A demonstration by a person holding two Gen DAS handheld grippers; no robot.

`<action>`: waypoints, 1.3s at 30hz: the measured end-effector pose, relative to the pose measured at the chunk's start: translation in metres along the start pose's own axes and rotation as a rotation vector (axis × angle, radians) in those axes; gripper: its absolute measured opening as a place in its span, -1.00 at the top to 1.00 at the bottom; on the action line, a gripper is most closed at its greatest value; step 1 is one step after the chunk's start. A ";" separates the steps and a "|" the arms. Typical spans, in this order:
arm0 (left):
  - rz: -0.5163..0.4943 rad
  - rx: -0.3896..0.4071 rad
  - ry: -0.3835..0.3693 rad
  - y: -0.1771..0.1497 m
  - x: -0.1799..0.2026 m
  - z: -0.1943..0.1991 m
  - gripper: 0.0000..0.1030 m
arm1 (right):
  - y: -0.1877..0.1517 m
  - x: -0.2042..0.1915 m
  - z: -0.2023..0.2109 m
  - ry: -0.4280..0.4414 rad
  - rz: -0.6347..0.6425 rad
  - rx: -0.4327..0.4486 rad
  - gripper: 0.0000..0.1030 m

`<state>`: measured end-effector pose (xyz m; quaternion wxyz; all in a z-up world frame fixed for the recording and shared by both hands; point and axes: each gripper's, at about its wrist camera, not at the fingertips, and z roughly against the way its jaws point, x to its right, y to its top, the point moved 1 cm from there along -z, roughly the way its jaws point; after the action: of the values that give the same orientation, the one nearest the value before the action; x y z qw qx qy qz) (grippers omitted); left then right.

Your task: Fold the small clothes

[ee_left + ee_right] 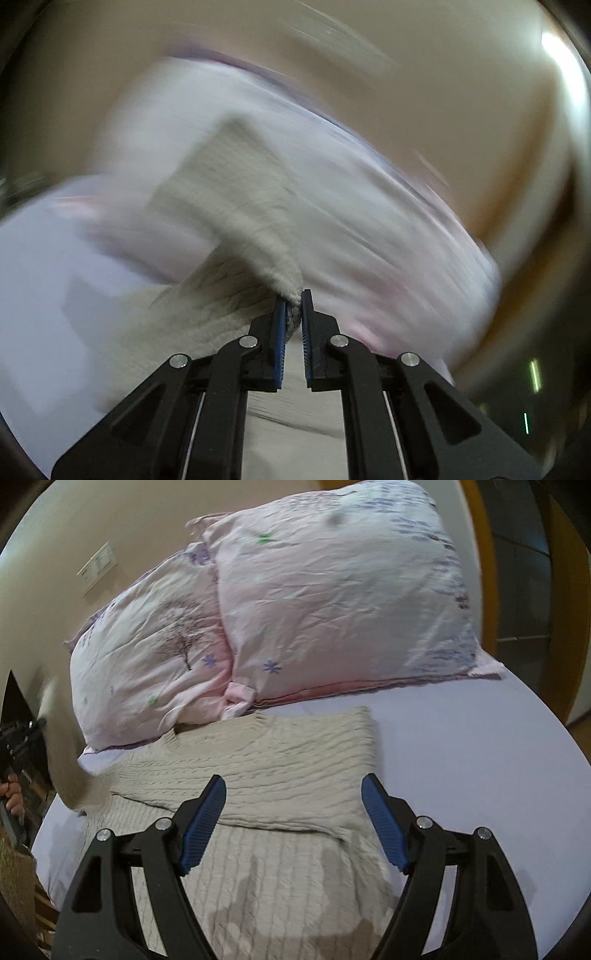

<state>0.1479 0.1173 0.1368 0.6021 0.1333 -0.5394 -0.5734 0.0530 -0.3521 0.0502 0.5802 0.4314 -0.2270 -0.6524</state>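
Note:
A beige cable-knit sweater lies on the pale lilac bed sheet, its right side folded in over the body. My left gripper is shut on the sweater's left sleeve near the cuff and holds it lifted above the bed; that view is motion-blurred. In the right wrist view the lifted sleeve rises at the far left, with the left gripper beside it. My right gripper is open and empty, hovering over the middle of the sweater.
Two pink floral pillows lie at the head of the bed, just beyond the sweater's collar. A beige wall with a switch plate stands behind. A wooden door frame is at the right.

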 end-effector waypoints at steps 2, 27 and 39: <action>-0.147 -0.155 -0.109 -0.036 0.064 -0.042 0.85 | -0.006 0.007 0.002 -0.010 -0.010 -0.020 -0.47; 0.142 -0.528 -0.136 -0.225 -0.052 0.138 -0.15 | -0.192 0.104 0.057 0.572 -0.470 -0.528 -0.33; 0.263 -0.492 -0.327 -0.223 -0.029 0.119 0.88 | -0.117 0.058 0.089 0.763 -0.305 -0.296 0.86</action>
<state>-0.0624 0.1275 -0.0064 0.5905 -0.1810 -0.4870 -0.6176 -0.0834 -0.3991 -0.0133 0.5751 0.5823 0.1661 -0.5500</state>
